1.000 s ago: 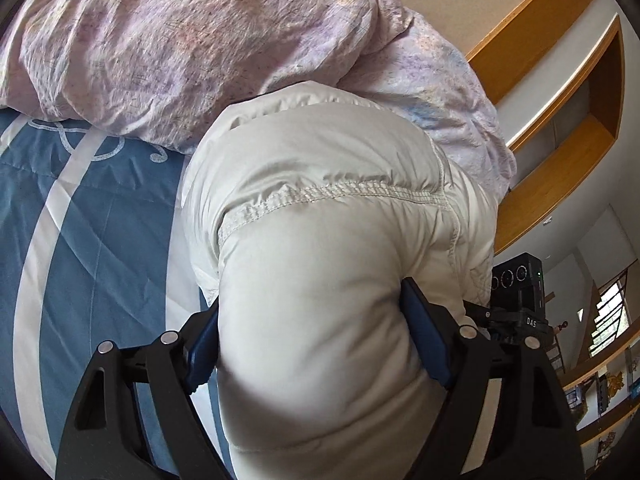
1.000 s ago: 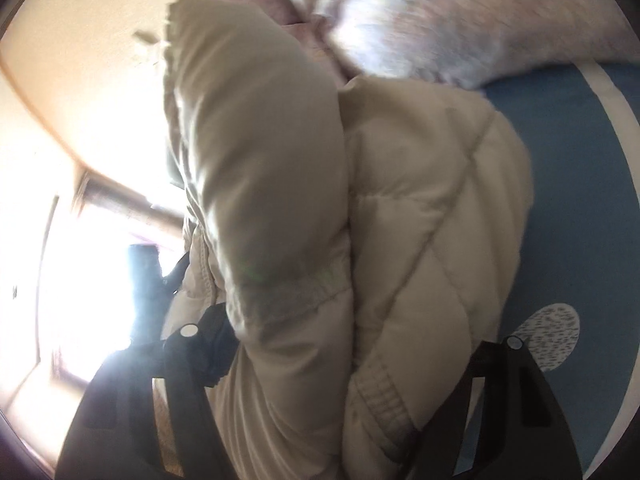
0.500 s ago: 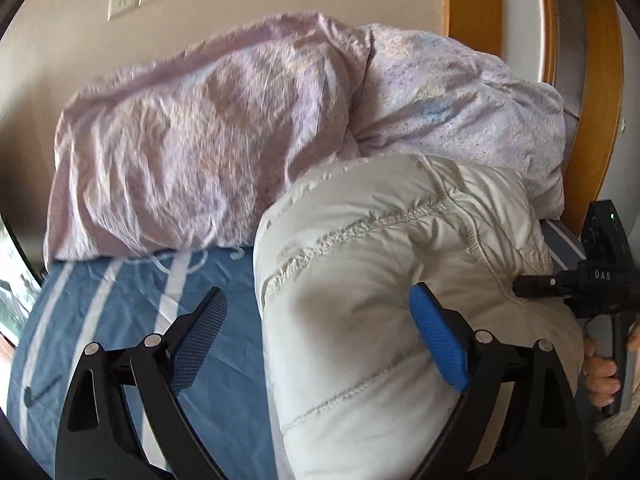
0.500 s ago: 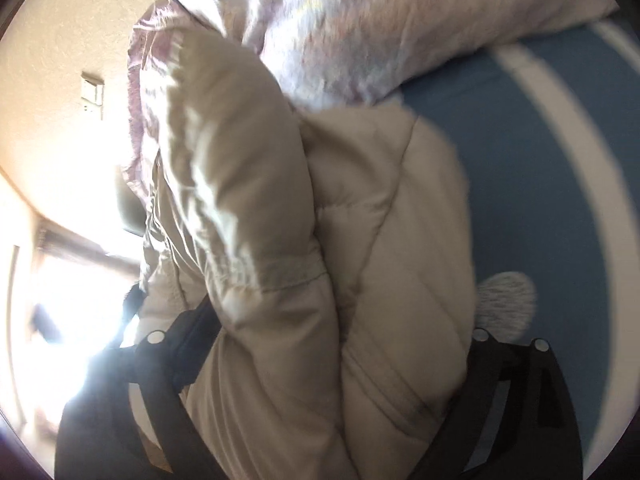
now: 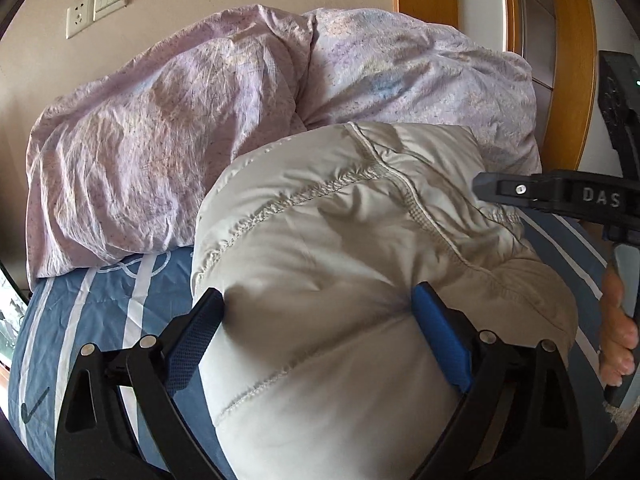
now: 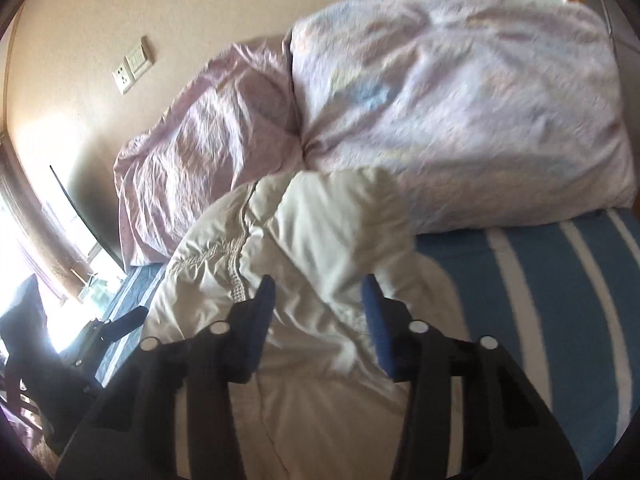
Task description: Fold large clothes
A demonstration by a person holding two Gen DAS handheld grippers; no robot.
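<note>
Blue striped bed (image 5: 100, 312), lilac duvet (image 5: 180, 152) behind, pale puffy jacket (image 5: 340, 280) clamped in left hand-held gripper (image 5: 316, 320) and right hand-held gripper (image 6: 320, 312).

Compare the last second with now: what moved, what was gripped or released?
Both views tipped up to face the duvet and wall. The left gripper, open half a second ago, has closed on the jacket again. The right gripper narrowed onto a thinner fold. Unchanged: jacket on the bed.

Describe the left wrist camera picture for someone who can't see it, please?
A puffy cream padded jacket bulges between the left gripper's blue-padded jaws, which press into its sides. It lies on a blue-and-white striped bedspread, with a rumpled lilac duvet heaped behind and the right gripper reaching in from the right.
</note>
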